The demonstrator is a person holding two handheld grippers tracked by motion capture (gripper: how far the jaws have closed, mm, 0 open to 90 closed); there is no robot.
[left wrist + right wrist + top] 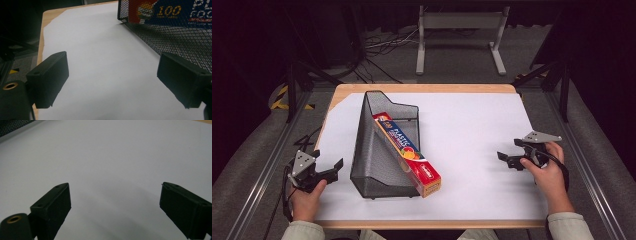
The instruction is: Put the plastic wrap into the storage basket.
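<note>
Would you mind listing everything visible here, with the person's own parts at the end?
mesh file holder: 1, black, left-centre of the table, open side toward the right
plastic wrap box: 1, red and blue, leaning in the holder, near end sticking out
paper sheet: 1, white, covering the table
table: 1, wooden edge
metal stand: 1, grey, floor beyond the table
left gripper: 1, black, open, near left
right gripper: 1, black, open, near right
</note>
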